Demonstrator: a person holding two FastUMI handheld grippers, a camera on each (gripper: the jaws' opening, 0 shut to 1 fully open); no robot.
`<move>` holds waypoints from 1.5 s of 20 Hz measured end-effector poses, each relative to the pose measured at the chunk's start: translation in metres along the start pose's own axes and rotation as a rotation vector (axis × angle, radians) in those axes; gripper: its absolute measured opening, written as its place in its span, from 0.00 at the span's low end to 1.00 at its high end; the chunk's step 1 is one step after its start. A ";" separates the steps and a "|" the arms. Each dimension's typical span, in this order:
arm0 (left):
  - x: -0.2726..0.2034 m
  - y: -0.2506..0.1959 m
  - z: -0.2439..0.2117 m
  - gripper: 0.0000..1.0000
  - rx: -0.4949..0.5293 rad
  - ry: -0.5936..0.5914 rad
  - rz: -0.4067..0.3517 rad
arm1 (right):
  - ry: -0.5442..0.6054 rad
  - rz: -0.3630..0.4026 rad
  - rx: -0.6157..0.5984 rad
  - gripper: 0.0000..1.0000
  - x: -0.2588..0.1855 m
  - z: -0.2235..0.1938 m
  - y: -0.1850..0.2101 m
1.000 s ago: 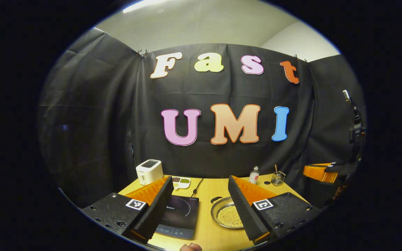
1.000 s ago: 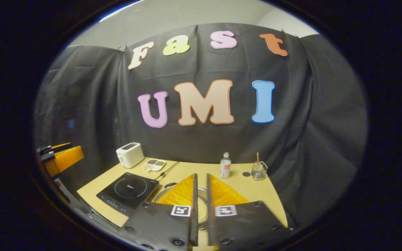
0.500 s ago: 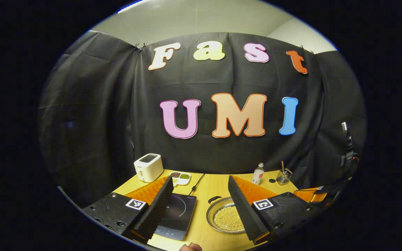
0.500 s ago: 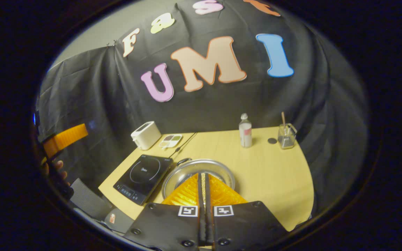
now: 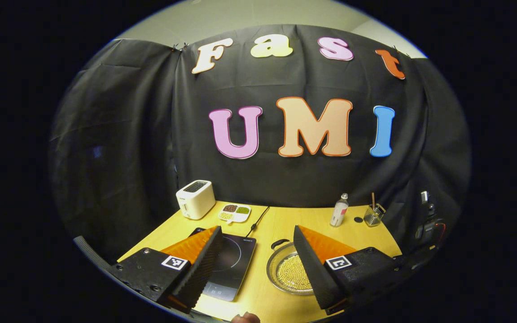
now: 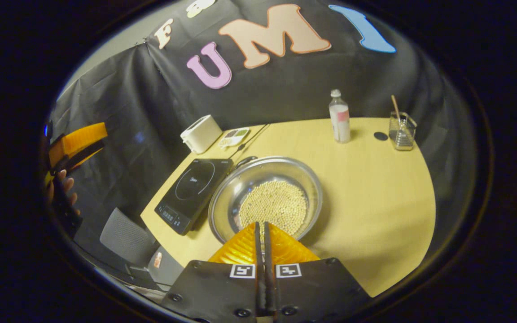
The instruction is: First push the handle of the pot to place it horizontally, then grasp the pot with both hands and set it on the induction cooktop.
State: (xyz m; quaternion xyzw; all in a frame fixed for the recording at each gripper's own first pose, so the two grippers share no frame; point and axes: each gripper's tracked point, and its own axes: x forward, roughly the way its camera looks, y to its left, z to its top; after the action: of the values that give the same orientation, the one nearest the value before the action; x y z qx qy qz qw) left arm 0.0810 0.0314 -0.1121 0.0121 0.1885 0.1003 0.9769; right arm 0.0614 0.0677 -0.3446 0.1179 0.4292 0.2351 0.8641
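In the right gripper view, the left gripper (image 6: pixel 76 141) shows at the far left, off the table's edge, with a hand (image 6: pixel 61 190) on its grip below. Next comes the toaster (image 6: pixel 201 133) at the back of the table (image 6: pixel 375 188), with a small divided dish (image 6: pixel 234 137) just beside it. The cooktop (image 6: pixel 194 188) lies near the left edge, and the pot (image 6: pixel 265 199), holding pale beans, sits on the table just right of it, its rim close to the cooktop's side; a dark handle (image 6: pixel 246 160) shows at the pot's far rim. The right gripper (image 6: pixel 261 226) hovers at the pot's near rim, jaws closed with nothing between them. Farther right stand a bottle (image 6: pixel 339 117) and a glass cup (image 6: pixel 401 131).

In the left gripper view, the left gripper (image 5: pixel 256 231) has its jaws wide apart, gripping nothing, above cooktop (image 5: pixel 230 264) and pot (image 5: pixel 287 273).
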 end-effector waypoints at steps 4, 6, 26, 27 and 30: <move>0.003 0.000 -0.010 0.93 -0.008 0.033 0.010 | 0.152 0.080 -0.011 0.00 0.024 -0.041 0.012; 0.004 0.005 -0.010 0.96 0.000 0.039 0.022 | 0.191 0.106 -0.016 0.03 0.032 -0.052 0.015; 0.015 0.005 -0.014 0.95 0.016 0.055 0.028 | 0.400 0.009 -0.075 0.02 0.049 -0.092 -0.034; 0.015 0.005 -0.014 0.95 0.015 0.055 0.026 | 0.396 -0.003 -0.079 0.02 0.048 -0.091 -0.039; 0.015 0.005 -0.014 0.95 0.014 0.053 0.024 | 0.388 -0.034 -0.098 0.02 0.051 -0.082 -0.052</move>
State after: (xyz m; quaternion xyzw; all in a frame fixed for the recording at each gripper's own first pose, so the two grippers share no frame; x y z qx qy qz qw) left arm 0.0888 0.0394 -0.1302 0.0188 0.2148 0.1109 0.9702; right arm 0.0382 0.0486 -0.4505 0.0208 0.5775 0.2594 0.7738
